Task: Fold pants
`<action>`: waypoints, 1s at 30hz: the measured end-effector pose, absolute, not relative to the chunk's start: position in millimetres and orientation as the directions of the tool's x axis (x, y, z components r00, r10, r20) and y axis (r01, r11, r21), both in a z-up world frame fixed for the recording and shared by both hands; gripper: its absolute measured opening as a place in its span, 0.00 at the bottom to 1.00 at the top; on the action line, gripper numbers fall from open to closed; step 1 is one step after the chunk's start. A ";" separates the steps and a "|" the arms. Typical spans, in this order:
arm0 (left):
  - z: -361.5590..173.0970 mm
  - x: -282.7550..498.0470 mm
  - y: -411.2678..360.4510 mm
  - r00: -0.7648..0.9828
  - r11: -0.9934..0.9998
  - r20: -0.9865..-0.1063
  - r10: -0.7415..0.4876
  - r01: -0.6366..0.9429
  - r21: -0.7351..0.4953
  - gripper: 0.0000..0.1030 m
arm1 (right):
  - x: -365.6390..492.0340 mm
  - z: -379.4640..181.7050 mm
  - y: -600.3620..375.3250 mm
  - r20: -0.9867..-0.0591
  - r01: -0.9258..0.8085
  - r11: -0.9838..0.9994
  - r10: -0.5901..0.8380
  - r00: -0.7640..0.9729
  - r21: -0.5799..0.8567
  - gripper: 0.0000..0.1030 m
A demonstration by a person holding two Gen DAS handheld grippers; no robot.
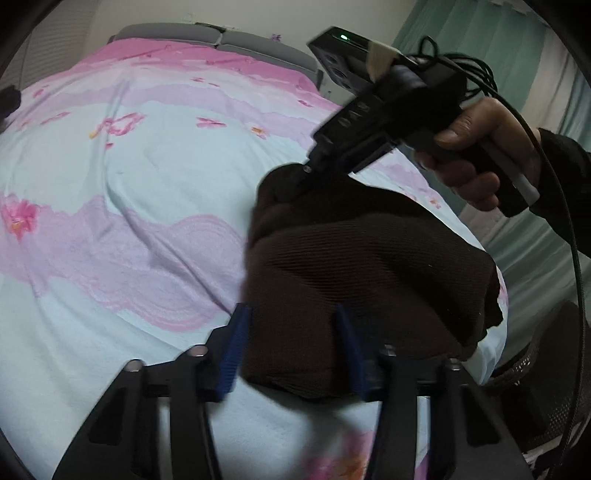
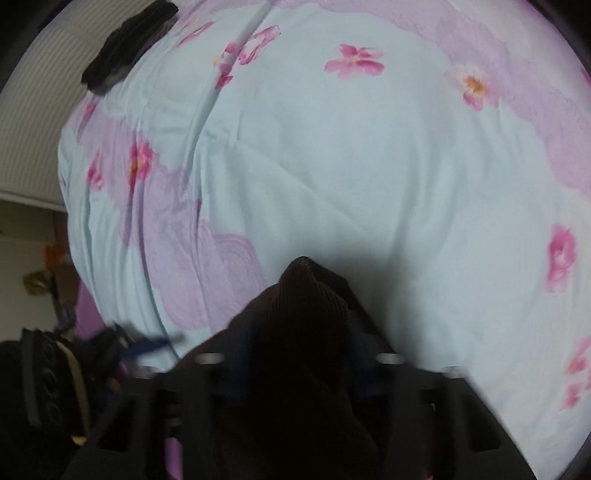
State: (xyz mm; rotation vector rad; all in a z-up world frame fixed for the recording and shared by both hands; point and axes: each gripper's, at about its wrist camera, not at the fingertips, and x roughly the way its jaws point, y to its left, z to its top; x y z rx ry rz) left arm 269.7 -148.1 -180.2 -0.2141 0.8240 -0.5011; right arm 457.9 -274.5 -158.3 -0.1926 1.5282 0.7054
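The dark brown ribbed pants (image 1: 362,266) lie bunched on the bed near its right edge. My left gripper (image 1: 291,339) is open, its blue pads (image 1: 232,354) spread on either side of the pants' near edge. My right gripper (image 1: 306,171), held by a hand, pinches the far end of the pants and lifts it. In the right wrist view the brown fabric (image 2: 306,332) fills the space between the fingers of the right gripper (image 2: 299,369), which is shut on it.
The bed (image 1: 129,184) has a light blue cover with pink flowers. A black garment (image 2: 125,48) lies at its far edge. A grey headboard (image 1: 207,35) and teal curtains (image 1: 480,33) stand behind. A cable (image 1: 576,258) hangs from the right gripper.
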 end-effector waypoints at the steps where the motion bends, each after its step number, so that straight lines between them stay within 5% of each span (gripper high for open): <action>1: -180.1 267.8 -149.7 0.582 0.863 -0.638 -0.504 0.345 -0.368 0.43 | 456.8 -157.8 -275.5 -0.949 -0.518 0.800 0.302 -0.088 0.303 0.27; 9: -177.4 268.0 -159.7 0.612 0.865 -0.612 -0.501 0.348 -0.361 0.41 | 456.1 -121.5 -304.7 -0.939 -0.439 0.855 0.337 0.070 0.275 0.22; 15: -183.6 274.2 -152.7 0.582 0.873 -0.650 -0.488 0.321 -0.368 0.41 | 464.9 -172.9 -315.7 -0.927 -0.349 0.877 0.370 0.051 0.331 0.25; 19: -167.2 273.2 -148.1 0.605 0.883 -0.644 -0.469 0.322 -0.341 0.51 | 459.8 -164.9 -312.7 -0.923 -0.355 0.884 0.365 0.120 0.304 0.44; 20: -162.3 273.7 -145.5 0.614 0.888 -0.642 -0.459 0.319 -0.330 0.60 | 455.5 -158.7 -312.4 -0.927 -0.362 0.892 0.344 0.149 0.272 0.49; 23: -147.7 268.3 -137.3 0.630 0.889 -0.627 -0.458 0.323 -0.325 0.71 | 440.2 -135.1 -322.5 -0.913 -0.352 0.908 0.324 0.247 0.227 0.53; 30: -114.7 259.2 -117.4 0.678 0.911 -0.609 -0.412 0.331 -0.247 0.90 | 348.6 -49.9 -383.8 -0.748 -0.182 0.967 0.253 0.614 0.177 0.78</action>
